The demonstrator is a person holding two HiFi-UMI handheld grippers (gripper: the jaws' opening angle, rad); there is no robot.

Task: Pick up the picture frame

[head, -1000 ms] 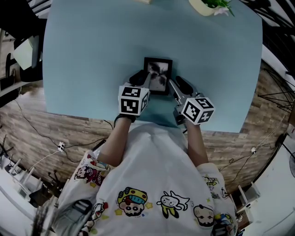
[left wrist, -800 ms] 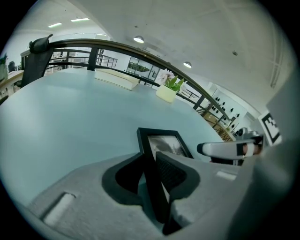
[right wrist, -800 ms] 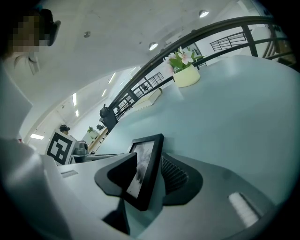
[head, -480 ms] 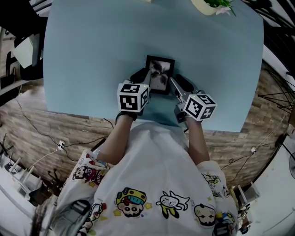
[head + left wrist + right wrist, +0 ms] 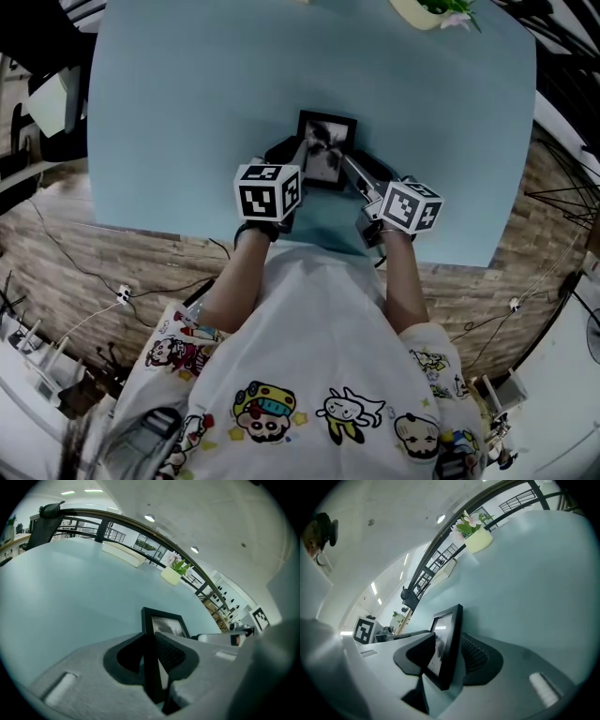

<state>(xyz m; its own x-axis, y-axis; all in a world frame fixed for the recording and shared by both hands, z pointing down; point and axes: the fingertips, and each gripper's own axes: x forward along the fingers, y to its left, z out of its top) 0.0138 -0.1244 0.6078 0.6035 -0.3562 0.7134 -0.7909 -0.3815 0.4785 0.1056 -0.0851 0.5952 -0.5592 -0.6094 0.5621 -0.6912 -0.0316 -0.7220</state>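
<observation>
A small black picture frame (image 5: 327,139) with a grey photo sits at the middle of the light blue table (image 5: 187,103). My left gripper (image 5: 298,156) is at its left edge, and its jaws have just been closing. In the left gripper view the frame's black edge (image 5: 153,667) stands pinched between the pads of the left gripper (image 5: 152,645). My right gripper (image 5: 354,170) is at the frame's right side, and its jaws have just been opening. In the right gripper view the frame (image 5: 448,634) leans between the spread jaws of the right gripper (image 5: 447,652).
A pale pot with a green plant (image 5: 424,11) stands at the table's far right edge, also seen as the pot (image 5: 172,575) and the pot (image 5: 478,540). A flat white object (image 5: 123,554) lies at the far edge. The table's near edge (image 5: 281,246) is close to the person's body.
Both grippers have rolled slightly and their marker cubes have drifted apart. The frame has shifted a little to the right and away from me. The left jaws have narrowed onto its edge.
</observation>
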